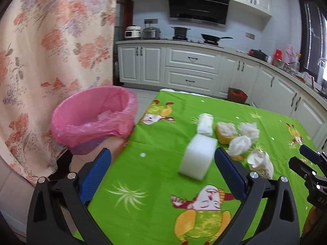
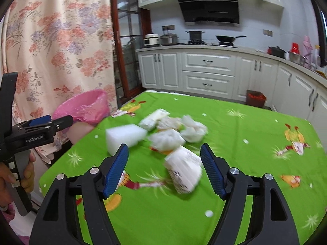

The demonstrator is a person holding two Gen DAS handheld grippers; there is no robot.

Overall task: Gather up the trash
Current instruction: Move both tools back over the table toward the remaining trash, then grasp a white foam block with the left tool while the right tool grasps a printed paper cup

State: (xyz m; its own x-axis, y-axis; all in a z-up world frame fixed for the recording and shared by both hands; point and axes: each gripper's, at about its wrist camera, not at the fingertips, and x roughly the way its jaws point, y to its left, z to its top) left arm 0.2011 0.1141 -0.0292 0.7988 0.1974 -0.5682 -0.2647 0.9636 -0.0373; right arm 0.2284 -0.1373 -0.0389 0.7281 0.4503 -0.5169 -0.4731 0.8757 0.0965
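Note:
A pink-lined trash bin [image 1: 94,118] stands off the table's left edge; it also shows in the right wrist view [image 2: 85,108]. On the green tablecloth [image 1: 155,183] lie a white foam block [image 1: 198,155], a smaller white packet [image 1: 204,124], a yellow-rinded fruit piece [image 1: 225,131], crumpled tissues [image 1: 243,140] and a crushed paper cup [image 1: 260,163]. My left gripper [image 1: 163,163] is open and empty, the foam block just ahead between its fingers. My right gripper [image 2: 164,163] is open, with the paper cup [image 2: 184,171] lying between its fingers. The foam block [image 2: 124,135] lies ahead on the left.
A floral curtain [image 1: 51,51] hangs at the left behind the bin. White kitchen cabinets [image 1: 190,69] and a stove line the far wall. A small red bin [image 1: 237,95] stands on the floor beyond the table. The left gripper [image 2: 40,128] shows at the right view's left edge.

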